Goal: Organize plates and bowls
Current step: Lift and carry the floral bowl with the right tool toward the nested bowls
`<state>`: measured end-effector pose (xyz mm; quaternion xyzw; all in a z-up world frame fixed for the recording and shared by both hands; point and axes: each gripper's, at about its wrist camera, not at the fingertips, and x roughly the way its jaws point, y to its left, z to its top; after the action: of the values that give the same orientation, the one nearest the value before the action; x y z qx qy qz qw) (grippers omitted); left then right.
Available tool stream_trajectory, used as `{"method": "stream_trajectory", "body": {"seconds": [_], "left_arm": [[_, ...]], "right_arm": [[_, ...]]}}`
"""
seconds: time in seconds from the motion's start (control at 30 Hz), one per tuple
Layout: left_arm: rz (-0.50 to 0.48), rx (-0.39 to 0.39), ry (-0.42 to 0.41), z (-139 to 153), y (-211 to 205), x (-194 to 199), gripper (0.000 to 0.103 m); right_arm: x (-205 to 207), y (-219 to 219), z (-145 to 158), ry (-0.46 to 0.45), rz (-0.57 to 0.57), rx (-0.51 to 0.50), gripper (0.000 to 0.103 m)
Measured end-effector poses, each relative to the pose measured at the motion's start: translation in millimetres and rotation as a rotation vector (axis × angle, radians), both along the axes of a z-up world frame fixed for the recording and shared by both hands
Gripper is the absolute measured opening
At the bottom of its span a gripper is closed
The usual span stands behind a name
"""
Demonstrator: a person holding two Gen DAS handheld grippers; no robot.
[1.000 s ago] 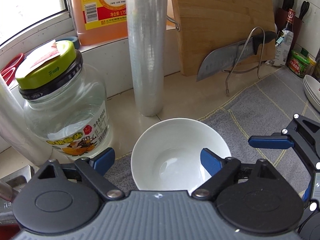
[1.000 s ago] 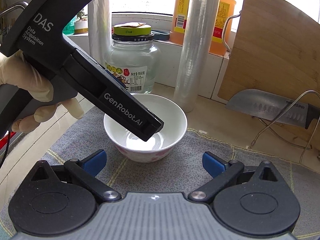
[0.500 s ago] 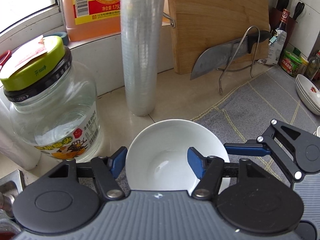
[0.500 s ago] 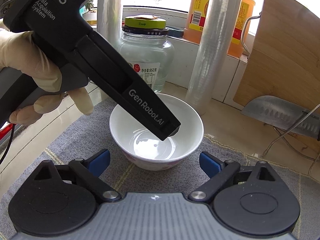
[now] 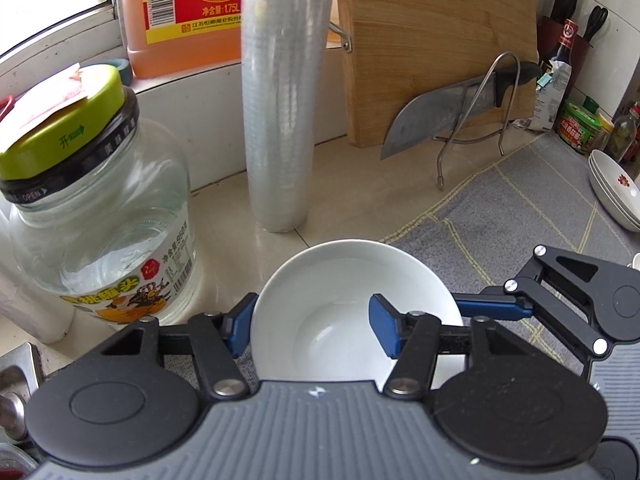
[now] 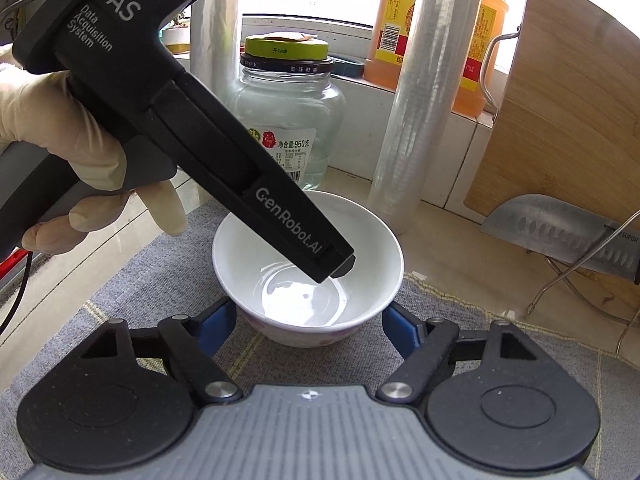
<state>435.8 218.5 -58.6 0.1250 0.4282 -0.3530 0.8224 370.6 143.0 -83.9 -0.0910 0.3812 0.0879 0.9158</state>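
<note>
A white bowl [image 5: 344, 280] with a floral outside stands on the grey mat [image 5: 520, 208] near its back left corner. My left gripper [image 5: 312, 330] straddles the bowl's left wall and is closing on it, one pad outside the rim and the other inside. In the right wrist view the bowl [image 6: 308, 292] sits between the blue pads of my right gripper [image 6: 307, 324], which closes on its lower body from both sides. The left gripper [image 6: 332, 266] reaches down into the bowl from the upper left, held by a gloved hand [image 6: 60, 152]. Shallow white plates [image 5: 612, 196] are stacked at the mat's right edge.
A glass jar [image 5: 100, 220] with a green lid stands just left of the bowl, and a cling-film roll [image 5: 280, 120] stands upright behind it. A wooden cutting board [image 5: 432, 40] and a cleaver [image 5: 448, 116] on a wire rack lean against the back wall. Bottles and jars crowd the far right corner.
Both grippers went from wide open to closed on the bowl. The right gripper has come a little nearer, so the bowl now sits between its pads.
</note>
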Motion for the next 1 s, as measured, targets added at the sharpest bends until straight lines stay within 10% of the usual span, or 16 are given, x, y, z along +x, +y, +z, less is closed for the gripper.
{"method": "stream_trajectory", "body": {"seconds": [1.0], "left_arm": [[-0.026, -0.038, 0.002, 29, -4, -47, 0.059]], "right_arm": [[-37, -6, 37, 0.054, 0.005, -0.001, 0.083]]}}
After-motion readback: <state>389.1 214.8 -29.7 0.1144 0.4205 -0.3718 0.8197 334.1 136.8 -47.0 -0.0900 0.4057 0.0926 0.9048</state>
